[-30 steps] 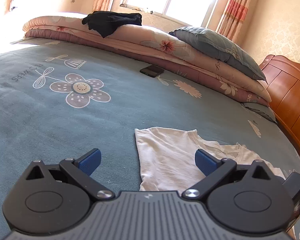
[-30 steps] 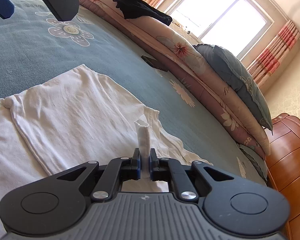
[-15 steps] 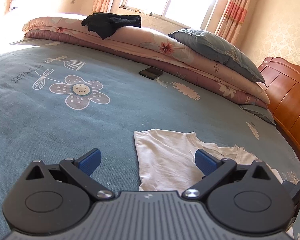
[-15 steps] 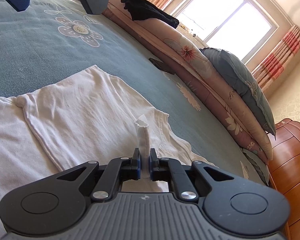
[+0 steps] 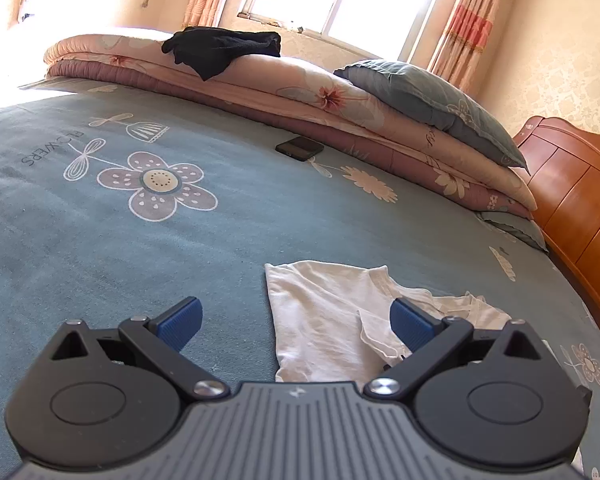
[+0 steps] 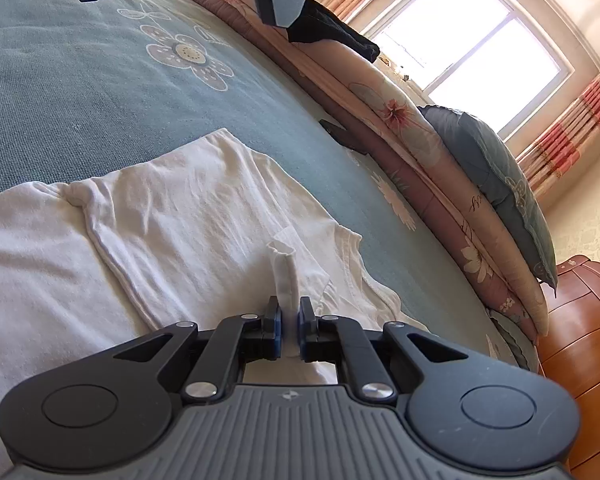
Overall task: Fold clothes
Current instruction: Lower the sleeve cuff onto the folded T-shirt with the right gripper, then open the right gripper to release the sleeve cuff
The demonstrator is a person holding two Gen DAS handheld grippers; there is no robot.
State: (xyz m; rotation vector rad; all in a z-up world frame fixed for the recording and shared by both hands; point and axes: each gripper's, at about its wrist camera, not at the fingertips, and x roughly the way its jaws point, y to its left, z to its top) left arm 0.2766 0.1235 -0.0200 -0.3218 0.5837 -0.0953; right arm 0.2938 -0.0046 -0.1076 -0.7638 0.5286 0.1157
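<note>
Left black two-finger gripper with blue pads point(image 5: 296, 320) spread wide, nothing between the pads, hovering over the blue flower-print bedsheet point(image 5: 100, 240). Just ahead and a bit right of it, a rumpled white cotton T-shirt point(image 5: 324, 312) lying flat, right pad hanging over the fabric. Further out past the claw: small black phone point(image 5: 300, 148), then the folded pink floral quilt point(image 5: 300, 92) with a black garment point(image 5: 220, 46) on top, grey-blue pillow point(image 5: 432, 100) off to the right. Right black gripper point(image 6: 288, 316) pinched nearly closed on a bunched-up fold of the same shirt point(image 6: 180, 220), fabric poking up straight between the pads. Rest of shirt spread left and ahead of that claw.
</note>
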